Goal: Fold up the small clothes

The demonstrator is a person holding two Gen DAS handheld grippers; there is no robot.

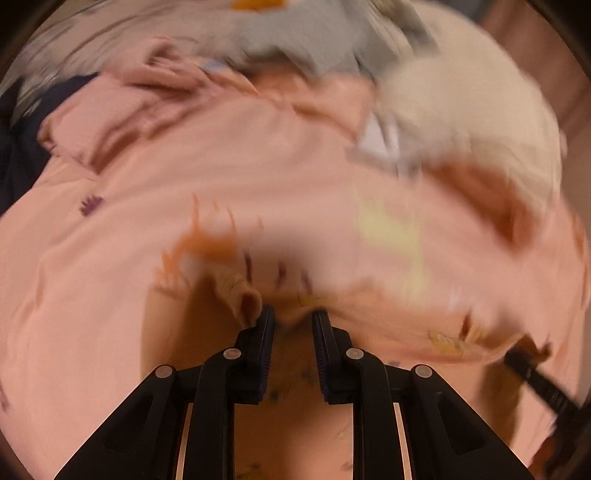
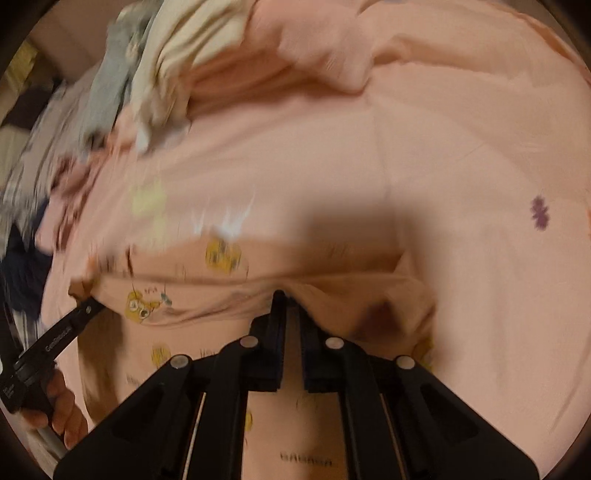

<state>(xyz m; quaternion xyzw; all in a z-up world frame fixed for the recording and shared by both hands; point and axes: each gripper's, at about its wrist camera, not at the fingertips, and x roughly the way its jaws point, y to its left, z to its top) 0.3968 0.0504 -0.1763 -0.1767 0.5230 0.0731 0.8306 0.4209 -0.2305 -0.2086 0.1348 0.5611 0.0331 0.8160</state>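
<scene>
A pink sheet (image 2: 461, 155) with small purple prints covers the supporting surface. Directly on it lie a pink printed garment (image 2: 221, 295) and a heap of cream, grey and navy clothes (image 1: 461, 92).

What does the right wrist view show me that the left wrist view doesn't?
Only the right wrist view: the hand holding the left gripper's handle, yellow cartoon prints, and the right gripper shut on a fold of the pink garment.

Only the left wrist view: the left gripper with its jaws slightly apart, pink fabric between them, though blur hides whether the pads press it; also an orange patch on the grey garment.

Both: the pink garment, and a cream garment beside a grey one beyond it.
</scene>
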